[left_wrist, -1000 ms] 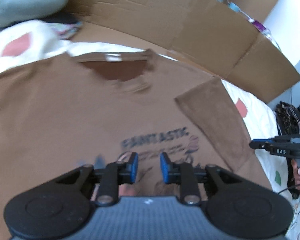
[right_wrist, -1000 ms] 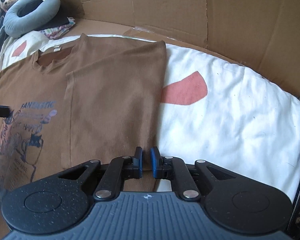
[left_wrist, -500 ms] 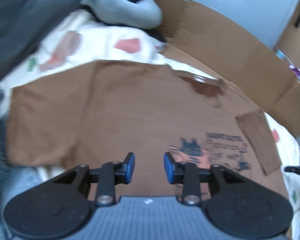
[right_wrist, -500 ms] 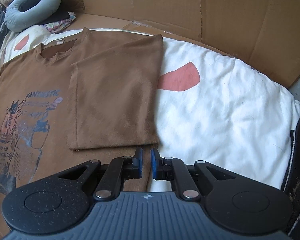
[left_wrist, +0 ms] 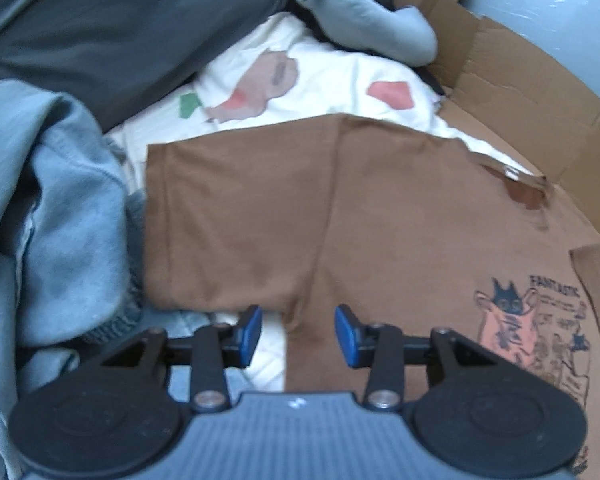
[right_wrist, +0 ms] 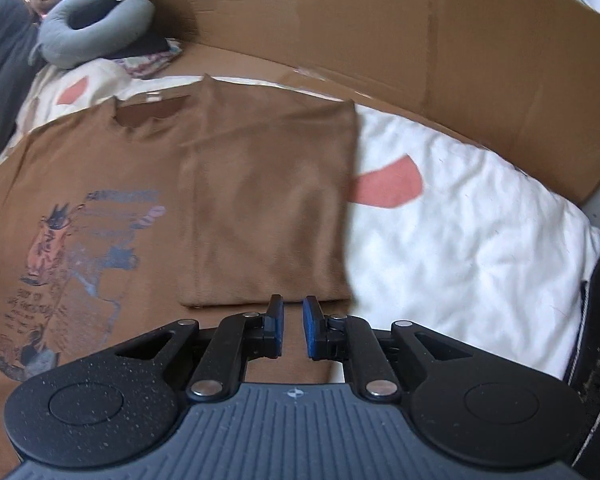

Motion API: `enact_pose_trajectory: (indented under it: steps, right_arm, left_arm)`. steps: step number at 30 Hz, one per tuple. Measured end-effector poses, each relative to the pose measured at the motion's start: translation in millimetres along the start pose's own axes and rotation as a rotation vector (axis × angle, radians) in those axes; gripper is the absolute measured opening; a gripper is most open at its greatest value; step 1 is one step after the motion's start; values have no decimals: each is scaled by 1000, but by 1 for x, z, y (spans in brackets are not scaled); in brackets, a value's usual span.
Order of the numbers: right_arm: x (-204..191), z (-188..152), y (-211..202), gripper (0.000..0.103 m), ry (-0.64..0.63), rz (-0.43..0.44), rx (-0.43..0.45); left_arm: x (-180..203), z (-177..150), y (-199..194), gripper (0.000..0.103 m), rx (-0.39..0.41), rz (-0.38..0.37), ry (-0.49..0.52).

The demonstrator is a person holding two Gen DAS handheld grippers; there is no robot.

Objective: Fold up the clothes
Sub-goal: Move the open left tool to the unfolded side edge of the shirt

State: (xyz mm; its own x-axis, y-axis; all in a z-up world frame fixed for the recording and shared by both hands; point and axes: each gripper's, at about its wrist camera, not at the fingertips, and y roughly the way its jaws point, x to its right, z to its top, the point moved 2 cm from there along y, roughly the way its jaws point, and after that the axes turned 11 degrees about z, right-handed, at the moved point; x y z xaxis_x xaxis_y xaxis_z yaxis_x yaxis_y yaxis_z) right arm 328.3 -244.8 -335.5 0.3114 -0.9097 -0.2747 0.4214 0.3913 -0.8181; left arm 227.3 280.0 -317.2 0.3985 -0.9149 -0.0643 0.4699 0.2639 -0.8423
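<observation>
Left claw with blue pads, black link arms, silver screws, grey ribbed housing, right claw of same build, small white mark on each housing

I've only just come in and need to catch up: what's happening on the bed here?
A person with a handheld gripper in each hand is folding a brown T-shirt spread on a white quilt. One side is already folded in over the front. The other sleeve lies flat, unfolded, beside a blue garment. The left gripper hovers near that sleeve's underarm, its jaws opening with nothing gripped. The right gripper is nearly closed and empty, by the folded flap's lower edge.
</observation>
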Motion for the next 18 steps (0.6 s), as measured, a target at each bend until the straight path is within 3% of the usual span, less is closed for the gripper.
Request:
enact_pose_trajectory:
  steps: [2, 9, 13, 18]
  right_arm:
    - [-7, 0, 1, 13, -17, 8, -5]
    - [-28, -4, 7, 13, -53, 49, -28]
    - [-36, -5, 9, 13, -56, 60, -38]
    - [-47, -4, 11, 13, -72, 76, -30]
  left_arm:
    - [-7, -2, 6, 53, -5, -11, -27]
    - [-35, -10, 27, 56, -13, -55, -195]
    - [-50, -15, 35, 64, 3, -92, -282]
    - [-65, -23, 43, 64, 23, -152, -361]
